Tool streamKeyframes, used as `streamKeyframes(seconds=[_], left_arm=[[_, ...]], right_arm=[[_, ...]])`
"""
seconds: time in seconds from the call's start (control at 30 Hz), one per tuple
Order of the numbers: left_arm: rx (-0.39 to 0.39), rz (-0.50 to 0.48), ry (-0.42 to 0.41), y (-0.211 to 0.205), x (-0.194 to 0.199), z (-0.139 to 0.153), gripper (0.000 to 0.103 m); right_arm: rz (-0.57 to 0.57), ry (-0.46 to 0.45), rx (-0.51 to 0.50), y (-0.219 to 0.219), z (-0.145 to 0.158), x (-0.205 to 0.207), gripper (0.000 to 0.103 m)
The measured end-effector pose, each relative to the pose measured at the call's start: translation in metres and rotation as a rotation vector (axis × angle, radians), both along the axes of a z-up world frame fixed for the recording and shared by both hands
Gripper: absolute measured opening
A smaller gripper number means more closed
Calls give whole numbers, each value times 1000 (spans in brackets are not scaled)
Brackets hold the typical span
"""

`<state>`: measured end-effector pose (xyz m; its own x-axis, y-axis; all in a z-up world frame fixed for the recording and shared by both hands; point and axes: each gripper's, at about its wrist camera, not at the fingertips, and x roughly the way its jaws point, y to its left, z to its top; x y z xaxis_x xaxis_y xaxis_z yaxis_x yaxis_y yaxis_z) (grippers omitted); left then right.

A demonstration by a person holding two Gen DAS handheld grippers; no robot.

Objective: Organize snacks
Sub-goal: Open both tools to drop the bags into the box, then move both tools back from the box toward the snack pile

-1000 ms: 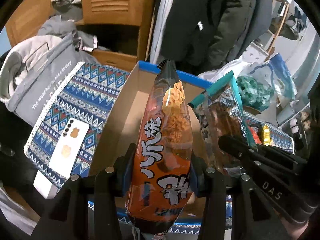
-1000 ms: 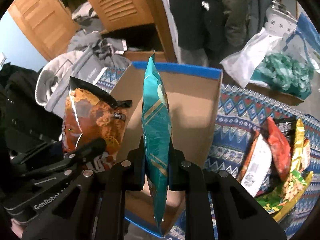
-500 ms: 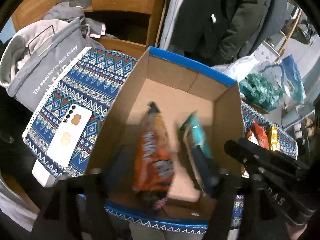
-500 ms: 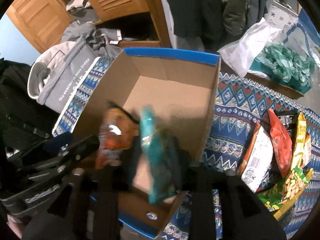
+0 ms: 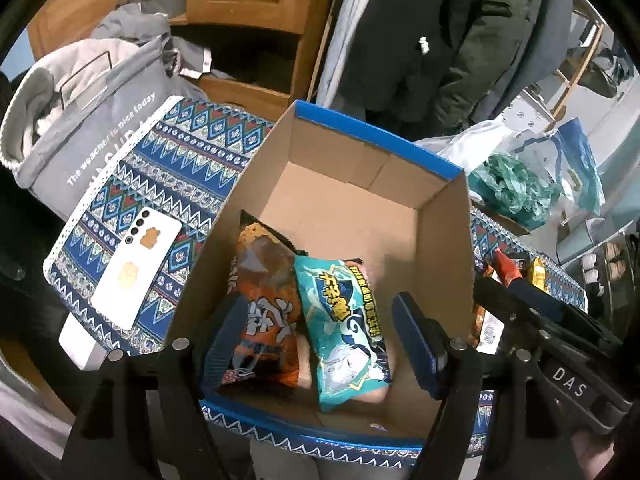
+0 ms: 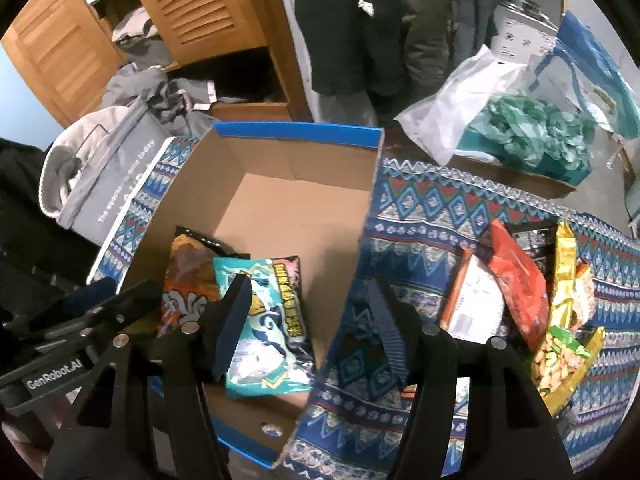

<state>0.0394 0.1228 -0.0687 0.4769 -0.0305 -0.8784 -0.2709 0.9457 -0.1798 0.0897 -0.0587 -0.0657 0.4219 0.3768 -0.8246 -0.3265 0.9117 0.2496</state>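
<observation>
An open cardboard box (image 5: pixel 360 208) (image 6: pixel 296 184) with a blue rim stands on a patterned cloth. On its floor lie an orange snack bag (image 5: pixel 264 300) (image 6: pixel 188 276) and a teal snack bag (image 5: pixel 344 328) (image 6: pixel 272 332), side by side. My left gripper (image 5: pixel 320 332) hangs open above both bags and touches neither. The jaws of my right gripper (image 6: pixel 312 312) are opening, with nothing pressed between them; it hovers over the teal bag and the box's right wall. More snack bags (image 6: pixel 540 304) are heaped on the cloth right of the box.
A white phone (image 5: pixel 136 268) lies on the cloth left of the box. A grey fabric bag (image 5: pixel 92 128) stands beyond it. Plastic bags with green contents (image 6: pixel 532 132) lie at the back right. A wooden cabinet and hanging dark coats rise behind the box.
Both grippers let go of their bags. The orange and teal bags dropped from upright between the jaws to lying flat on the box floor. Both pairs of jaws have spread apart.
</observation>
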Motion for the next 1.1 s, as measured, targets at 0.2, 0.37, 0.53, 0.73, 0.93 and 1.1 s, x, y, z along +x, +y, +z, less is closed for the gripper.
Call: streamKeyframes(seconds=[0.2,0.37,0.53,0.73,0.93,1.1], left_arm=[[11,-26,-15,-12,-2,6,76],[29,-64,-27,-29,-3,11,76],[37,-106,-26,-47,-2,12,77],[52,-151,-19,-70,-1,10,77],[56,-195,-7,-94,0,7,77],[53,-241,-6,-118,1,6,77]], right_arm=[[-28,-19,-17,-14,1,-5,69],[-59,-25,-19,-32,2,-7,70],[-96,-27,-29,-50,2,-11,70],[-126,-22,-38,-75,-1,-17,71],[-171,-29,-61,-102,-4,-24,71],[-229,0,-61,-134,-14,-26,71]])
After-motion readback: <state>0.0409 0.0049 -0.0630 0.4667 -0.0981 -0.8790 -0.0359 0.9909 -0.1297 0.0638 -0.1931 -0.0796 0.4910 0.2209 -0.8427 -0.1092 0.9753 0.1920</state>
